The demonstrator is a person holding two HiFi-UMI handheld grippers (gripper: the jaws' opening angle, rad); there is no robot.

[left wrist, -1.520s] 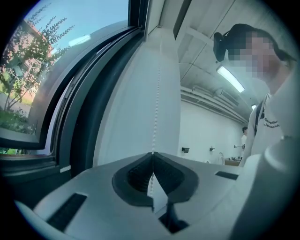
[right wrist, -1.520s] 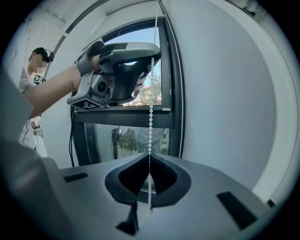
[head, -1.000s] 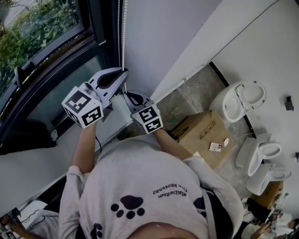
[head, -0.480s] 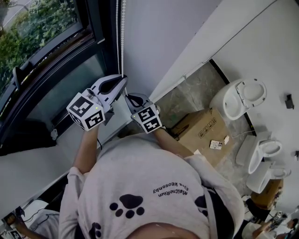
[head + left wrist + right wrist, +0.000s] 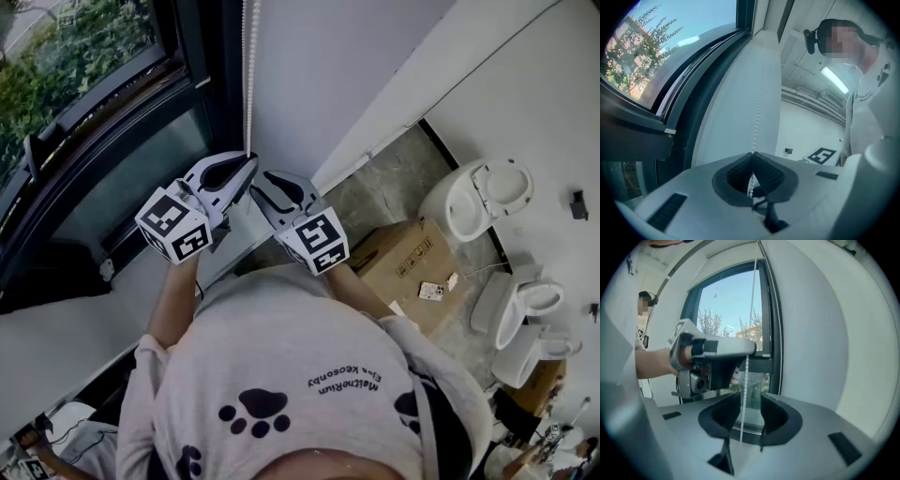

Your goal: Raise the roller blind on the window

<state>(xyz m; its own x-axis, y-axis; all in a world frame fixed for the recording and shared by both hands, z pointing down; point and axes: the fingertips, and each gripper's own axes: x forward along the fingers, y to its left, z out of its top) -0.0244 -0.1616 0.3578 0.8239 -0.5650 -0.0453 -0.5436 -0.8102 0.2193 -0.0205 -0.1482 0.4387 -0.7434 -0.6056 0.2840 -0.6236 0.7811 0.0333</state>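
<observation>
Head view: left gripper (image 5: 249,159) clamps chain (image 5: 248,75) beside window frame (image 5: 199,56); right gripper (image 5: 265,180), just opened, straddles it.

A window (image 5: 112,122) with a dark frame fills the upper left of the head view, with green shrubs (image 5: 75,42) beyond the glass. Through it, the right gripper view shows blue sky (image 5: 726,296) and a row of trees (image 5: 710,319) in bright daylight. A plain white wall (image 5: 328,66) rises beside the frame. Below lies a grey stone floor (image 5: 384,202). A cardboard box (image 5: 403,267) sits on it, near several white toilets (image 5: 478,202) along the foot of another white wall (image 5: 525,84). A long ceiling light (image 5: 836,79) glows overhead in the left gripper view.
</observation>
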